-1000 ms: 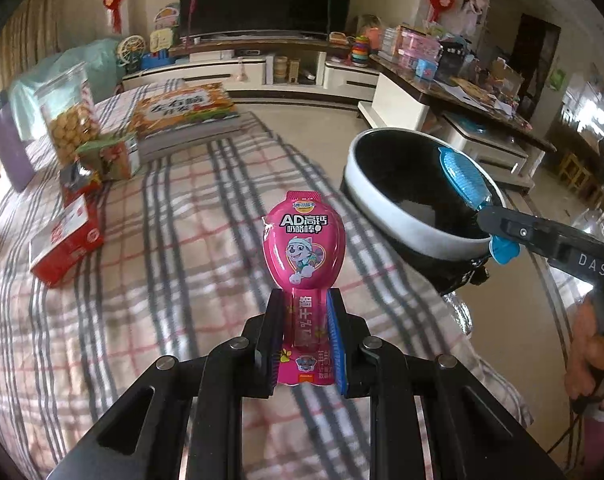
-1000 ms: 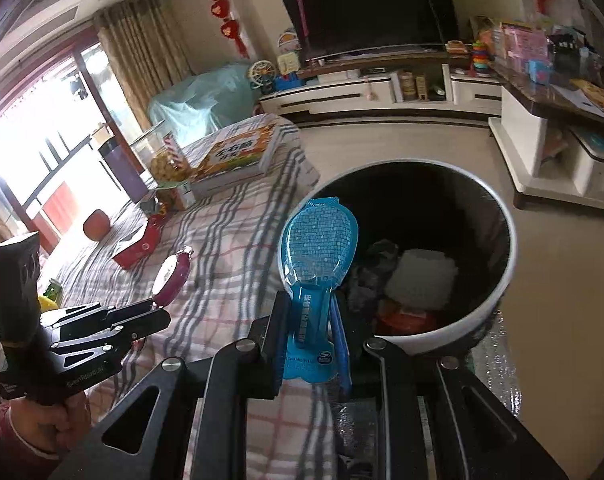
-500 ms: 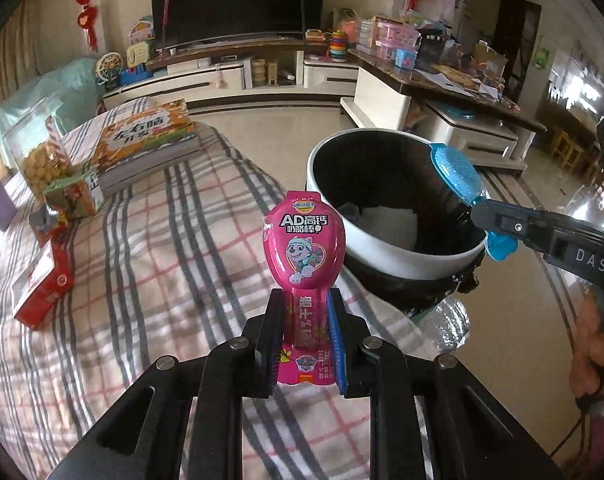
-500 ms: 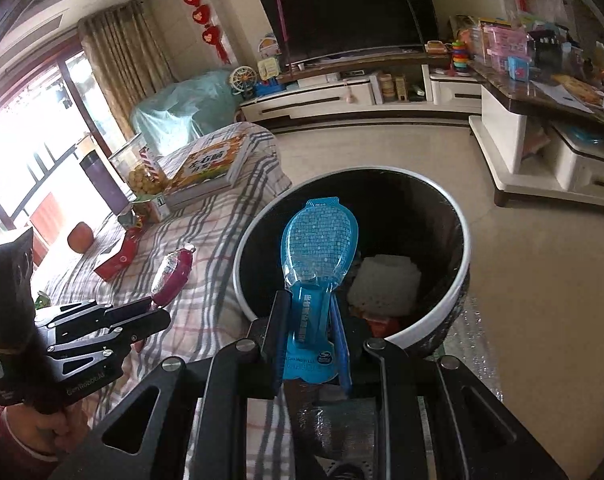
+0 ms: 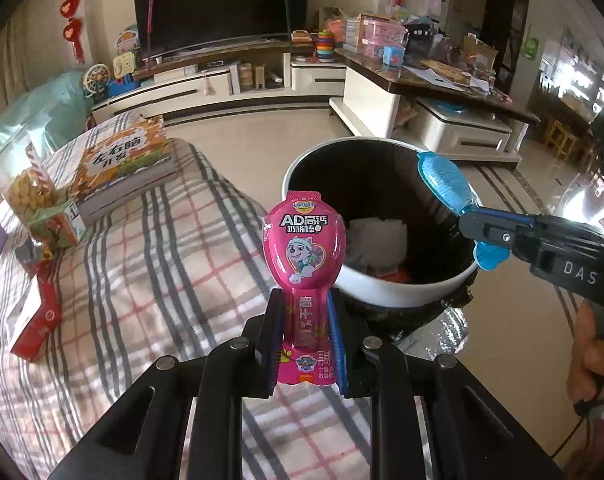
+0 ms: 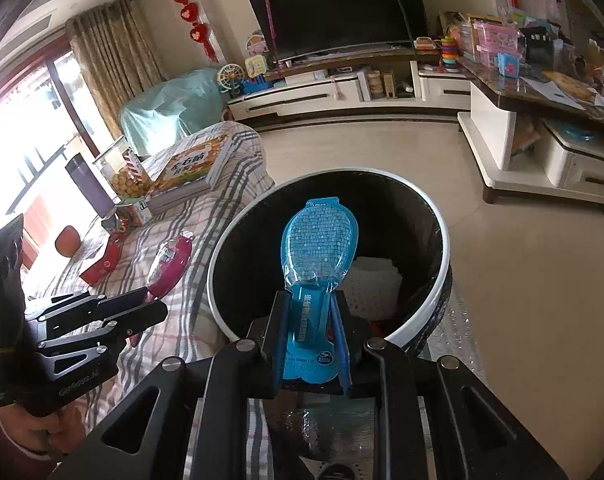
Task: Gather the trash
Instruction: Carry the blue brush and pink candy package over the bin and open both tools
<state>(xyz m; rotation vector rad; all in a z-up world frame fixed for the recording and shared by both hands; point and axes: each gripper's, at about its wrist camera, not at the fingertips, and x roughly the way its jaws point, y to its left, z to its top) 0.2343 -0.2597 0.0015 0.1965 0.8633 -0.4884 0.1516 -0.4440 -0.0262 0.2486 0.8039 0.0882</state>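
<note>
We find the bin on the floor just beside the bed's right edge, with paper and scraps inside it. The left claw holds its wrapper upright over the bed edge, just left of the bin. The right claw holds a second wrapper above the bin's near rim. On the bed, a book lies at the far end; a jar and carton stand left of it, and a packet lies nearer. Behind the bed, a TV sits on its stand.
</note>
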